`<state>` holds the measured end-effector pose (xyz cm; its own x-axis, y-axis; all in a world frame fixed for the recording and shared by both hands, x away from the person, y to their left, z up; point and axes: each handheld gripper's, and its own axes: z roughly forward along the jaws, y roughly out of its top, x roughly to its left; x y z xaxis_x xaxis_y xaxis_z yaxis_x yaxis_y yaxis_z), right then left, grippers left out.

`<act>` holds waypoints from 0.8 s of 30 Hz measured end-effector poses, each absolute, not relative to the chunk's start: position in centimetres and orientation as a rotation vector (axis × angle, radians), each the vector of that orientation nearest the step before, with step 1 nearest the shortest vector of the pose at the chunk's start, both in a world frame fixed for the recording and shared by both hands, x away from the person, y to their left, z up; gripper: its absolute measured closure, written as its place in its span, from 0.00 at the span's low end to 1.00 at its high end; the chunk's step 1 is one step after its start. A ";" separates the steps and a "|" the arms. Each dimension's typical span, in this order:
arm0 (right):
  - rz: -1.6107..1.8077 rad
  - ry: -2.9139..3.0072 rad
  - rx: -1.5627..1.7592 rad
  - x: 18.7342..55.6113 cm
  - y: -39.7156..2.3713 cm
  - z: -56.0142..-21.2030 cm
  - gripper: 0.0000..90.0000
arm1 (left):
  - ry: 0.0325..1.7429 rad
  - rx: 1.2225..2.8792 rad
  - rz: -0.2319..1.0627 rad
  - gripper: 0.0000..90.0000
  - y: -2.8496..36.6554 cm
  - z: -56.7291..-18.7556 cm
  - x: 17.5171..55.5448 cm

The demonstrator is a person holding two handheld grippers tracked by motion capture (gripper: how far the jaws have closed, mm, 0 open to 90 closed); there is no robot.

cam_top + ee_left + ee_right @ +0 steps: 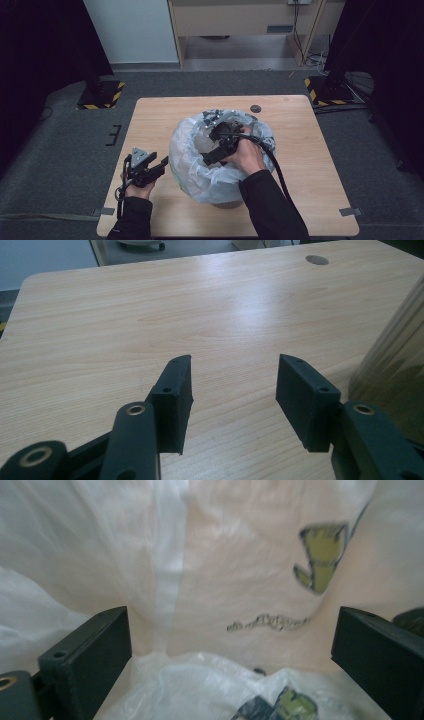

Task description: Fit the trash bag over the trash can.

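On the light wooden table [165, 112], near its middle, stood a round bin [225, 202] lined with a thin white plastic bag [187, 160] whose edge was folded out over the rim and hung down the outside. From the bottom of the high view the person's right hand [247, 152] reached over the near rim and down into the bag, carrying the right gripper [220, 131] with its black cable [277, 170] trailing back along the dark sleeve. Seen along that gripper's own 2 black jaws, they stood wide apart with nothing pinched between them; ahead of them was the pale inner wall of the liner [235, 565], printed with a green mark [322, 555] and a line of dark lettering (too blurred to read), and crumpled plastic lay below. The left hand [137, 190] sat at the near left part of the table, just beside the bin but apart from it, holding the left gripper [162, 165] with its grey 3-cornered plate on top. Its jaws stood partly open over bare wood, gripping nothing, and the bag's clouded side [395, 365] showed at the right edge of the left gripper view. A small dark round disc [255, 108] lay on the tabletop beyond the bin, near the far edge.
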<state>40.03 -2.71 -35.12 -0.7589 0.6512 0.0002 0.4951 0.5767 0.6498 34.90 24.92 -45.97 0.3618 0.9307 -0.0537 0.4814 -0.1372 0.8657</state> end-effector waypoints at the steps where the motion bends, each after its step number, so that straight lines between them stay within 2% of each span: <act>1: 0.955 2.564 0.953 40.0 -2.7 -34.9 0.03 | 1.249 1.765 0.659 0.54 24.9 -46.0 34.9; 24: 1.331 2.143 0.923 39.5 -4.2 -30.7 0.02 | 1.252 1.765 0.660 0.54 25.0 -46.0 34.9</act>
<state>39.51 -4.23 -30.67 -0.6739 0.7383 -0.0277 0.3024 0.3099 0.9014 34.92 24.98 -46.01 0.3590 0.9318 -0.0537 0.4822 -0.1359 0.8655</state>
